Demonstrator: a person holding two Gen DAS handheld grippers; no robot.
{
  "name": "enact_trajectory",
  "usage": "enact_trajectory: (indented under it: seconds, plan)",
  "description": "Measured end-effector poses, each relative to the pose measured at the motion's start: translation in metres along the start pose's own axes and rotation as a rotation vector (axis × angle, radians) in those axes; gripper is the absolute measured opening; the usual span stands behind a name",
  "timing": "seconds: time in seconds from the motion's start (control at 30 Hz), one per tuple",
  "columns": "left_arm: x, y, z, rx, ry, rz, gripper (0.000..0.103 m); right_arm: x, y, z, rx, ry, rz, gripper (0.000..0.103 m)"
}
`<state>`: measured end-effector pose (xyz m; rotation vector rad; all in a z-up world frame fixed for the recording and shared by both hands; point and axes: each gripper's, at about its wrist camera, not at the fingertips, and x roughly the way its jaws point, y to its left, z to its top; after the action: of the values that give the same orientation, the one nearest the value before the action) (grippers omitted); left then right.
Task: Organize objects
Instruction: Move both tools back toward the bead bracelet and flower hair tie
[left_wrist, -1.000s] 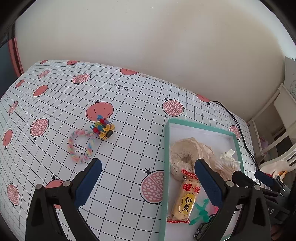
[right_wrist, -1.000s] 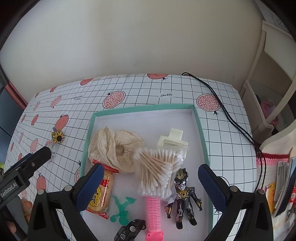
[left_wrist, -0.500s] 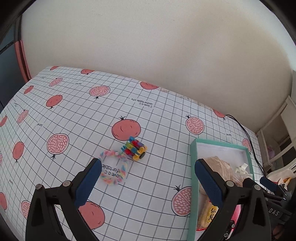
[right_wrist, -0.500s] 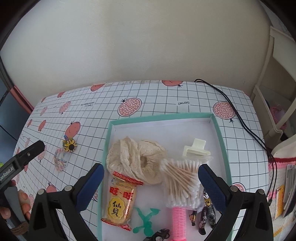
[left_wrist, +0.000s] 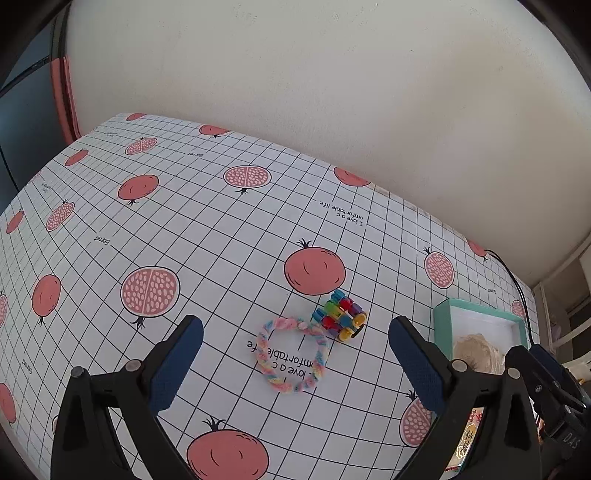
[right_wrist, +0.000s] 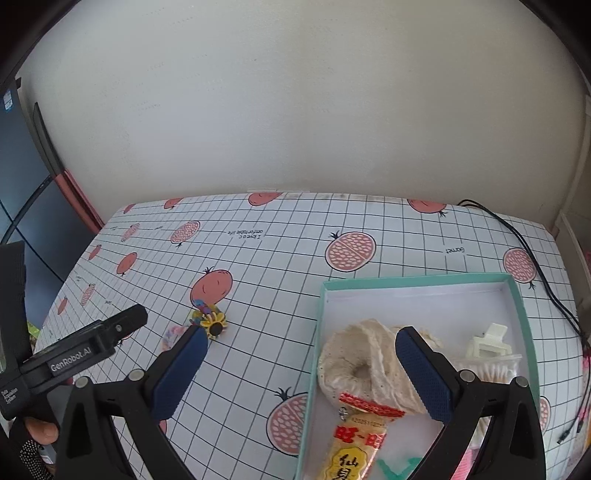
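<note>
Left claw (left_wrist: 295, 349), blue-padded jaws spread wide and empty, poised over the pastel braided yarn ring (left_wrist: 291, 356), which lies flat on the counter (left_wrist: 184, 221) between the pads. At the ring's 1 o'clock, touching or nearly touching it, sits the small multicoloured plastic block toy with yellow wheels (left_wrist: 340, 319). At 3 o'clock of both stands the teal-rimmed, white-lined cardboard box (right_wrist: 517, 306), already holding a cream lace scrunchie (right_wrist: 362, 365), a red-and-yellow snack packet (right_wrist: 360, 443), a cream hair clip (right_wrist: 489, 339) and a clear packet of cotton swabs (right_wrist: 491, 367). Right claw (right_wrist: 301, 369), equally wide and holding nothing, hovers over the box's left rim.

Risks, as judged. The ring is thin and limp: pads closing too high may slide over it, and a hold on one strand may let it sag or slip in transit. Closing off-centre toward 1 o'clock could nudge the wheeled toy, which looks likely to roll. With both claws close together near the box, a carry toward 3 o'clock could collide with the right claw.

Legible writing. Cloth print, inverted: "I love a comfortable life" and "Garnet". Left tool body, in the right wrist view: "GenRobot.AI", "Data Acquisition System". Snack packet: Chinese characters, including "仙貝".
</note>
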<state>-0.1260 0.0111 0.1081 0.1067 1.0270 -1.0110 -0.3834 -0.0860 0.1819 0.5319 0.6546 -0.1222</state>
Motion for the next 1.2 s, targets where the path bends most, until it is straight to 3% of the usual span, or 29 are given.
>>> enact_trajectory:
  seconds: [0.4, 0.63, 1.2]
  plan:
    - [0.043, 0.018, -0.012, -0.005, 0.081, 0.054, 0.100, 0.034, 0.039, -0.001, -0.048, -0.002, 0.014, 0.103]
    - [0.060, 0.031, -0.016, 0.003, 0.092, 0.119, 0.100, 0.054, 0.053, -0.001, -0.049, 0.001, 0.034, 0.103]
    - [0.079, 0.040, -0.022, 0.048, 0.114, 0.195, 0.100, 0.102, 0.081, -0.012, -0.042, 0.047, 0.083, 0.103]
